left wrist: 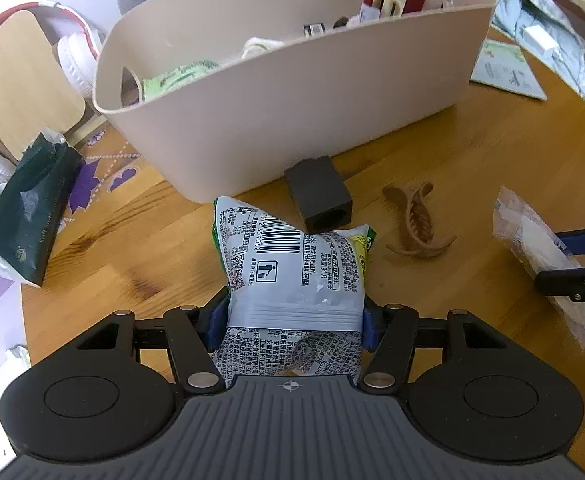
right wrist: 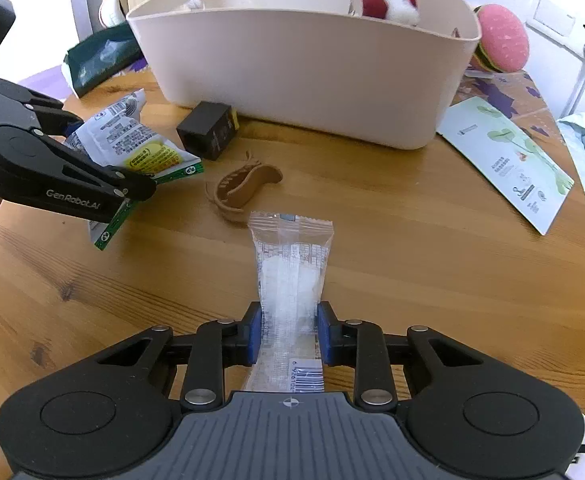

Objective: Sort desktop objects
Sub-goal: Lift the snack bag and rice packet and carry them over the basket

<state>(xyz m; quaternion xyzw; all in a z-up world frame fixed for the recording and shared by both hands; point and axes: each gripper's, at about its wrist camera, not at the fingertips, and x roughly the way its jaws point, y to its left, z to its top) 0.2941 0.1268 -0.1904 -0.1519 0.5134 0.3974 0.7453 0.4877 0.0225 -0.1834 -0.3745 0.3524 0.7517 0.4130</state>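
Round wooden table with beige bin, left gripper jaws clamping snack packet, right gripper jaws pinching clear sachet, burger plush only in right view, white shoe only in left

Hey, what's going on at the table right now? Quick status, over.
Left tongs shut on snack bag. Right tongs shut on clear packet. Bin ahead, not yet loaded. Black box and hair clip lie in between.

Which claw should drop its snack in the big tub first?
Probably the left claw: its snack bag sits right before the beige tub. The right claw, gripping the clear packet, looks farther back.
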